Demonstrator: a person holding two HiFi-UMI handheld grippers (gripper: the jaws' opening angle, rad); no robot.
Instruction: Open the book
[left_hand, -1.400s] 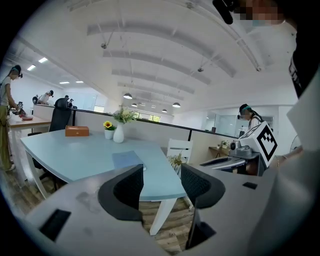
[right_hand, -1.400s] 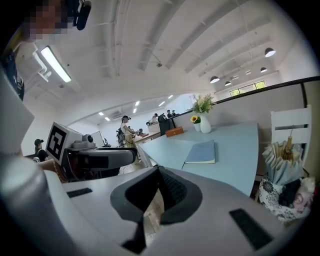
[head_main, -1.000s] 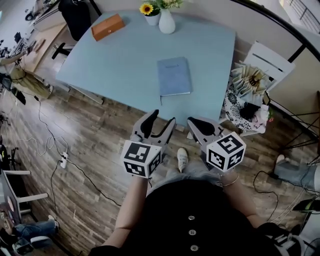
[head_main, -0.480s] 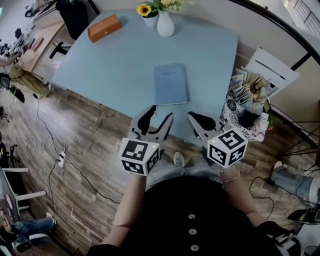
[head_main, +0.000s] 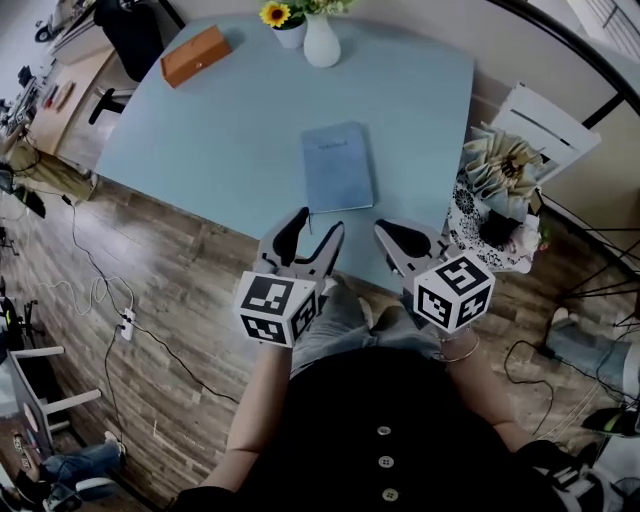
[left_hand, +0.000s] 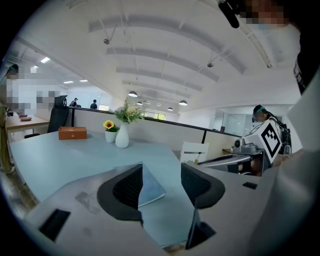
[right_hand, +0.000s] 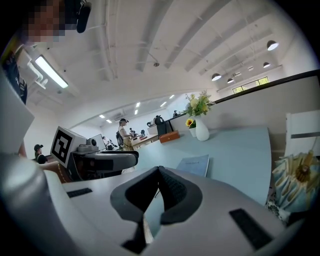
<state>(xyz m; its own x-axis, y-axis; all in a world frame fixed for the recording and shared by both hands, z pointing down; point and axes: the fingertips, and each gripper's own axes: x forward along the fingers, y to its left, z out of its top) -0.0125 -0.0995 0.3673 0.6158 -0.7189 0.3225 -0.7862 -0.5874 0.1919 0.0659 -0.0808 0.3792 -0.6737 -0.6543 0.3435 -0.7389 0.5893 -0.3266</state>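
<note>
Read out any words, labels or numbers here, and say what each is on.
Closed light blue book: a short line of print near the cover's top, too small to read.
Left gripper and right gripper: black-and-white square markers on their cubes, no words.
Nothing else legible.

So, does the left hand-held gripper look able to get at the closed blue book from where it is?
Probably yes. The left hand-held gripper, jaws apart, hovers just short of the closed blue book, which lies flat near the front edge of the light blue table with nothing between them.
</note>
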